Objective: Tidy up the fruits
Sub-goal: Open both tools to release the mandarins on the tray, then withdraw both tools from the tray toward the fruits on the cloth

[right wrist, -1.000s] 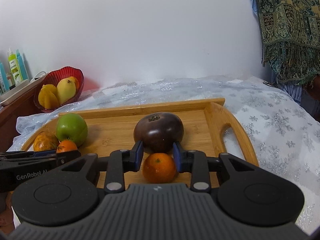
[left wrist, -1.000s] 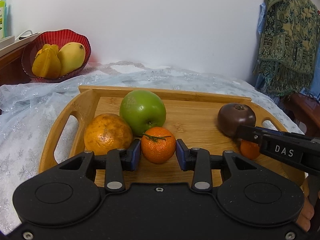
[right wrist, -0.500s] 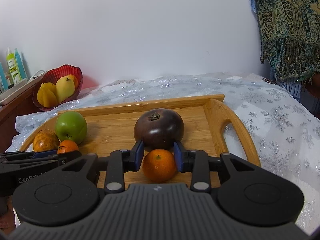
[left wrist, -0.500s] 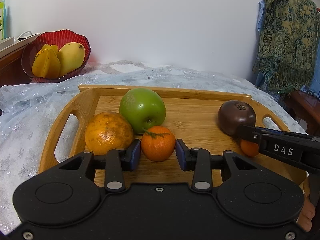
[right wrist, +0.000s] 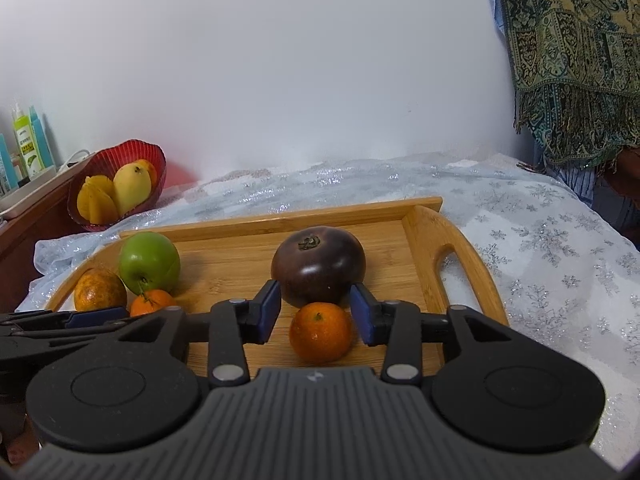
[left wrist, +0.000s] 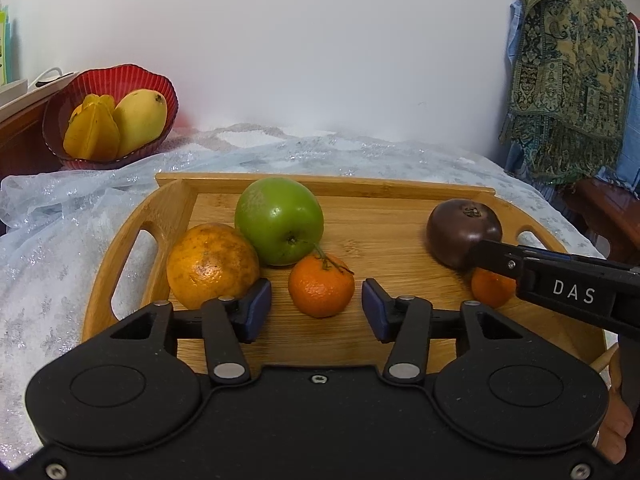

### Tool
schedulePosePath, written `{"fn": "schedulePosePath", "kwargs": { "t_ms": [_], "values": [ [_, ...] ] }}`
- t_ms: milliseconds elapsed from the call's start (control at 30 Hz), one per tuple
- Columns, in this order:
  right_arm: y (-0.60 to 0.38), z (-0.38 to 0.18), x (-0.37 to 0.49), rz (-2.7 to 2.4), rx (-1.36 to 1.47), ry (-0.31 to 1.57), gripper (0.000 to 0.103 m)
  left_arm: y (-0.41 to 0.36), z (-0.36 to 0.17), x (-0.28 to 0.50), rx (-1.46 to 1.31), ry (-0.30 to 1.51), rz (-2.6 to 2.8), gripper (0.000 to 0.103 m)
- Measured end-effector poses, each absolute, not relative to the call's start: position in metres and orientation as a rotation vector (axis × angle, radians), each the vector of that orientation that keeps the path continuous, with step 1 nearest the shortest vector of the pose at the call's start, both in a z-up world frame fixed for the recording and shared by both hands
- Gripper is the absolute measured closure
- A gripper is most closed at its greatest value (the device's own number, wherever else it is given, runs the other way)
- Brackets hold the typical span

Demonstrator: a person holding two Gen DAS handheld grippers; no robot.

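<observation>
A wooden tray point(left wrist: 384, 192) holds a green apple point(left wrist: 279, 220), a large mottled orange point(left wrist: 212, 264), a dark purple fruit point(left wrist: 460, 228) and two small tangerines. My left gripper point(left wrist: 316, 310) is opening; the stemmed tangerine point(left wrist: 321, 285) rests on the tray between its blue pads, free of both. My right gripper point(right wrist: 313, 312) is opening too, with the other tangerine point(right wrist: 321, 332) lying loose between its pads, just in front of the purple fruit point(right wrist: 318, 266). The right gripper's finger point(left wrist: 560, 280) crosses the left wrist view.
A red bowl point(left wrist: 116, 88) with a mango and starfruit stands at the back left on a wooden ledge. Bottles point(right wrist: 28, 144) stand beyond it. A sparkly pale cloth point(right wrist: 540, 240) covers the table. A patterned shawl point(left wrist: 572, 72) hangs at right.
Both grippers' jaws have spread apart. Each tangerine, held a second ago, now sits on the tray with gaps to the pads. Neither hand has shifted noticeably.
</observation>
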State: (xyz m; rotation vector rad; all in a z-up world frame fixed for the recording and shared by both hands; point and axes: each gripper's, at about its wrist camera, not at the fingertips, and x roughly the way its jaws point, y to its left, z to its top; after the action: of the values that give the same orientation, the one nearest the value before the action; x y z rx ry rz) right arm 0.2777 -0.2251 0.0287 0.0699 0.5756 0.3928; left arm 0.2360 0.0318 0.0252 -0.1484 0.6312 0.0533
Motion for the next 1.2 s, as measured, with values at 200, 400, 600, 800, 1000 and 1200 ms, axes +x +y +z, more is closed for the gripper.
{"fn": "schedulePosePath", "kwargs": {
  "t_ms": [200, 400, 600, 800, 1000, 1200],
  "values": [
    [-0.229, 0.036, 0.267, 0.393, 0.100, 0.543, 0.027, 0.030, 0.032, 0.226, -0.159, 0.616, 0.043, 0.044],
    [-0.234, 0.043, 0.252, 0.384, 0.112, 0.492, 0.017, 0.030, 0.039, 0.213, -0.157, 0.596, 0.040, 0.031],
    [-0.240, 0.052, 0.231, 0.388, 0.101, 0.433, 0.010, 0.033, 0.047, 0.195, -0.180, 0.584, 0.034, 0.022],
    [-0.246, 0.058, 0.212, 0.384, 0.093, 0.379, 0.000, 0.040, 0.052, 0.172, -0.250, 0.597, 0.031, 0.013],
    [-0.258, 0.049, 0.192, 0.381, 0.126, 0.401, 0.000, 0.036, 0.055, 0.157, -0.260, 0.580, 0.038, 0.010],
    [-0.265, 0.039, 0.161, 0.399, 0.100, 0.391, 0.000, 0.032, 0.055, 0.141, -0.251, 0.575, 0.027, 0.006]
  ]
}}
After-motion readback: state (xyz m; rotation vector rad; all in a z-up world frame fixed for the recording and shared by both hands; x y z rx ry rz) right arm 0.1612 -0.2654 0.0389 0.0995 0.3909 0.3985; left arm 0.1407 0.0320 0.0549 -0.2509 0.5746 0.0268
